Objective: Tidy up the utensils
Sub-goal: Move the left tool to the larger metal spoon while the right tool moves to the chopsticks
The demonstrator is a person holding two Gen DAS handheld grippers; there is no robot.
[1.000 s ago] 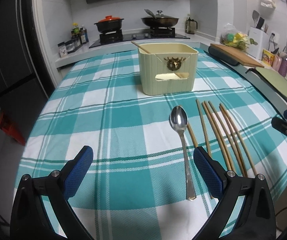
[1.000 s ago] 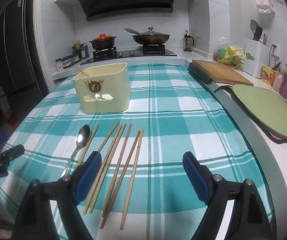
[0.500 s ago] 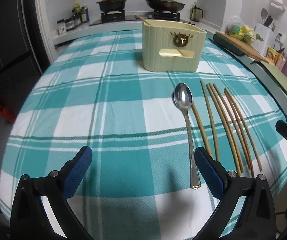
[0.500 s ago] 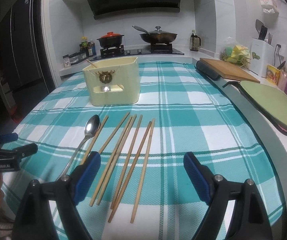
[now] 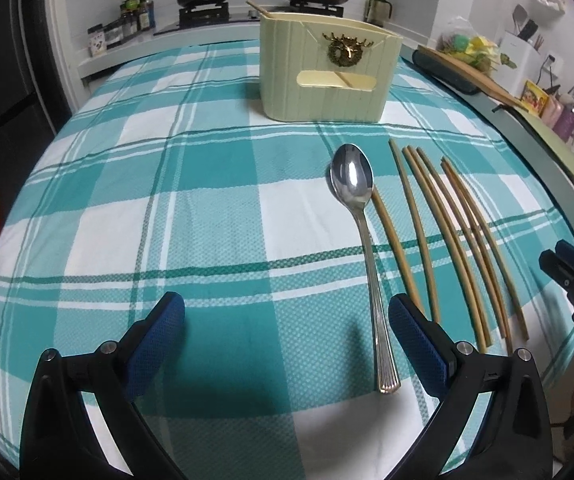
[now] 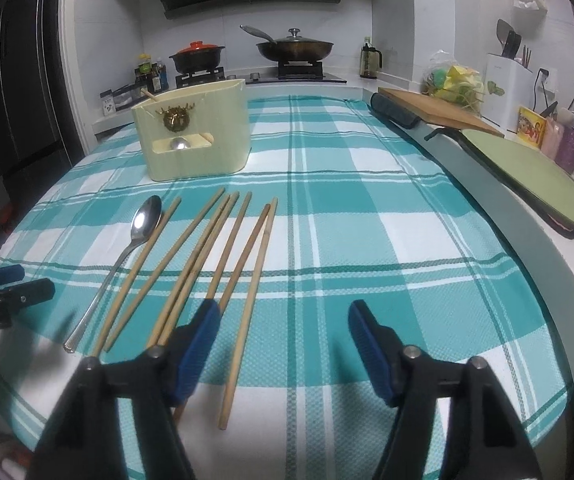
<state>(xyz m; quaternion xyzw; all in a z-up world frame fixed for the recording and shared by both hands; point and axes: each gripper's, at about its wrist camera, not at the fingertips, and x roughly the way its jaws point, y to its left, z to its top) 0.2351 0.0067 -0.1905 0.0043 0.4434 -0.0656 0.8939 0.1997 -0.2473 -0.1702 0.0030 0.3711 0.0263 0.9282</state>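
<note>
Lidded wok [image 6: 295, 49]; red-lidded pot [image 6: 197, 56] (perhaps clay)

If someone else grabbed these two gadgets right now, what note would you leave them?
Left gripper: open, empty, low over the cloth, with the spoon handle just inside its right finger.
Right gripper: jaws have just been closing but remain open, gripping nothing; the rightmost chopstick passes between them.
Things: six chopsticks lie side by side on the checked tablecloth, the spoon at their left. The cream holder stands further back.
Done: a spoon bowl shows in the holder's window, and one stick pokes from its top.
Left: the spoon and all six chopsticks.
</note>
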